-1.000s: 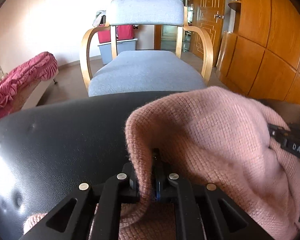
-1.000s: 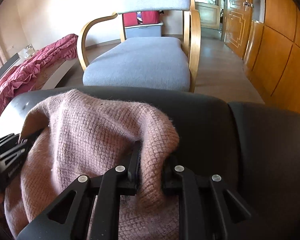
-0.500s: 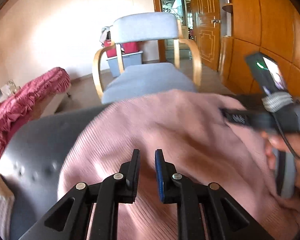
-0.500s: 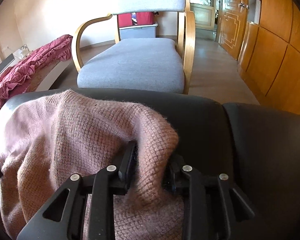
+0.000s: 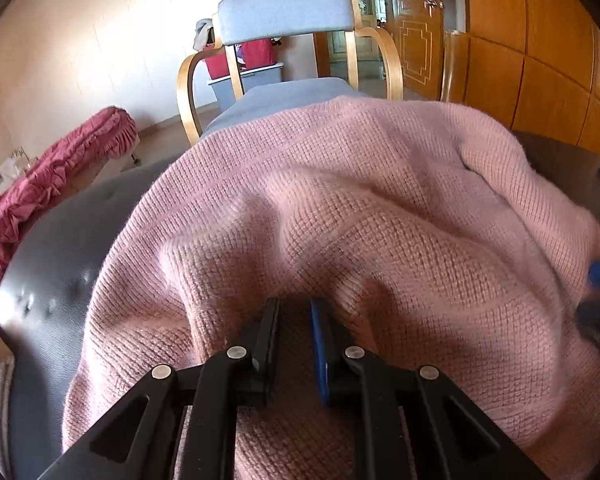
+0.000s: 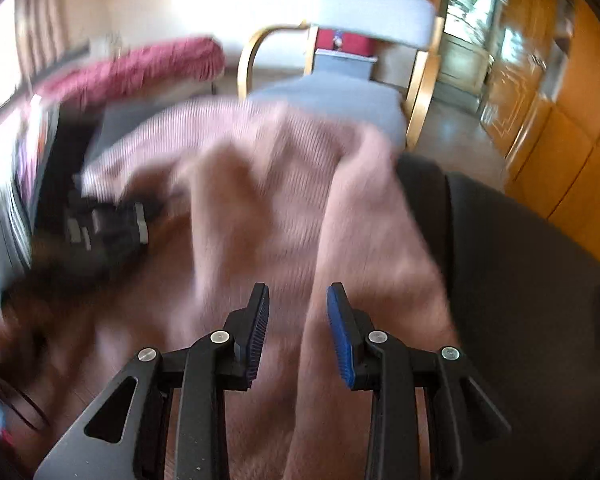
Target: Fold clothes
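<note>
Pink knit sweater (image 5: 380,216) lies spread and rumpled over a black leather seat (image 5: 56,264), filling most of the left wrist view from 9 to 3 o'clock. Left gripper (image 5: 294,312) low at 6 o'clock, fingers a narrow gap apart with nothing clamped; tips sit in a hollow of the knit, folds rising just beyond them. Whether the tips touch the cloth cannot be told.

Right wrist view heavily motion-blurred. Right gripper (image 6: 298,300) at 6 o'clock, fingers spread wide, blue pads (image 6: 340,332) showing, empty, over the sweater (image 6: 268,208). Dark blurred gear at 9 o'clock, detail unreadable.

Background: grey-cushioned wooden armchair (image 5: 288,16) at 12 o'clock, just behind the sweater's far edge; red ruffled fabric (image 5: 60,172) at 9 to 10 o'clock; wooden panelling (image 5: 540,60) at 2 o'clock.
</note>
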The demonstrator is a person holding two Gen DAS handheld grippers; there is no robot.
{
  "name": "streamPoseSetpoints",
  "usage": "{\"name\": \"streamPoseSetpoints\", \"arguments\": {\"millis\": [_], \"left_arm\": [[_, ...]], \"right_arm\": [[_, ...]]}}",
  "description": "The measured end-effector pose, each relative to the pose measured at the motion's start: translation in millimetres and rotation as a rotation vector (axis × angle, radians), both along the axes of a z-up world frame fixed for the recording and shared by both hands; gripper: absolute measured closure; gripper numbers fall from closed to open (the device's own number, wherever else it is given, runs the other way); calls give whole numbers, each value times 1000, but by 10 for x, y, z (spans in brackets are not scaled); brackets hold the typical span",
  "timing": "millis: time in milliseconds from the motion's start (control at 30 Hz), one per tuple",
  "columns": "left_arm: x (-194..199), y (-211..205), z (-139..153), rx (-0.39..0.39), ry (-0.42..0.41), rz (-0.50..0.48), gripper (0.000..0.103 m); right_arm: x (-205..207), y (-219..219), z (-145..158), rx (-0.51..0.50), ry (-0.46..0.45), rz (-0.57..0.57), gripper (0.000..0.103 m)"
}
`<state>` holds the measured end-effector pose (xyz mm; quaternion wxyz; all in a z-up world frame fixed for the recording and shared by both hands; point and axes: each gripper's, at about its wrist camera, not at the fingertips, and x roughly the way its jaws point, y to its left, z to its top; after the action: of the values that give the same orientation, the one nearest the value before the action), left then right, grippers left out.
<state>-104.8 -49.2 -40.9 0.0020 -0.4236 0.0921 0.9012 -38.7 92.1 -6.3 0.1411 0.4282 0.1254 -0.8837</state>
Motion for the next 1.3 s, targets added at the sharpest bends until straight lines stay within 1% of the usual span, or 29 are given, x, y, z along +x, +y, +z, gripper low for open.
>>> {"name": "streamPoseSetpoints", "arguments": {"millis": [33, 67, 133, 167, 200, 300, 400, 433, 500, 567, 633, 667, 700, 767, 833, 900, 1033, 1100, 1167, 1200, 1233, 1300], "left_arm": [[6, 14, -6, -14, 2, -3, 89], [16, 32, -9, -32, 4, -9, 89], [38, 56, -20, -65, 9, -24, 89], [49, 68, -26, -82, 12, -31, 89], [49, 72, -37, -92, 13, -38, 89], [37, 86, -79, -144, 25, -55, 89], [40, 177, -114, -270, 49, -96, 89], [60, 173, -73, -275, 49, -91, 89], [113, 138, 35, -256, 48, -62, 89], [274, 62, 272, -86, 73, -31, 89], [428, 75, 437, 59, 86, -53, 89], [471, 155, 442, 83, 77, -86, 89], [503, 258, 420, 92, 62, -126, 89], [567, 465, 376, 109, 33, -205, 89], [547, 624, 227, 58, 9, -252, 89], [514, 707, 43, -6, -32, -257, 89], [543, 677, 76, -9, -14, -260, 87], [567, 614, 87, 25, -20, -257, 87], [592, 546, 94, 65, -28, -253, 85], [600, 524, 92, 92, -33, -246, 82], [589, 477, 95, 125, -40, -239, 82], [575, 452, 92, 145, -44, -236, 82]], "right_arm": [[-13, -11, -103, 57, 5, -4, 70], [-33, 3, -161, 106, 34, -4, 70], [-63, 12, -228, 219, 141, 7, 70], [-97, 28, -259, 258, 173, 0, 70], [-139, 58, -278, 271, 193, -7, 70], [-242, 155, -255, 195, 178, 0, 67], [-244, 177, -252, 180, 184, 15, 66], [-236, 196, -235, 162, 181, 27, 64], [-158, 314, -152, 77, 175, 28, 63], [-9, 460, -24, -22, 198, -13, 63], [211, 667, 135, -135, 218, -68, 63], [293, 758, 208, -176, 215, -88, 63], [392, 859, 249, -202, 211, -112, 63], [623, 1044, 268, -214, 207, -162, 63], [818, 1218, 268, -217, 189, -199, 63], [938, 1324, 238, -211, 139, -216, 61], [1305, 1344, 105, -141, 75, -224, 55], [1469, 1346, 21, -97, 53, -238, 55], [1610, 1361, -55, -92, 32, -251, 55], [1642, 1353, -98, -90, 20, -254, 55], [1658, 1332, -152, -73, 15, -259, 54], [1681, 1273, -253, -24, 16, -268, 48]]}}
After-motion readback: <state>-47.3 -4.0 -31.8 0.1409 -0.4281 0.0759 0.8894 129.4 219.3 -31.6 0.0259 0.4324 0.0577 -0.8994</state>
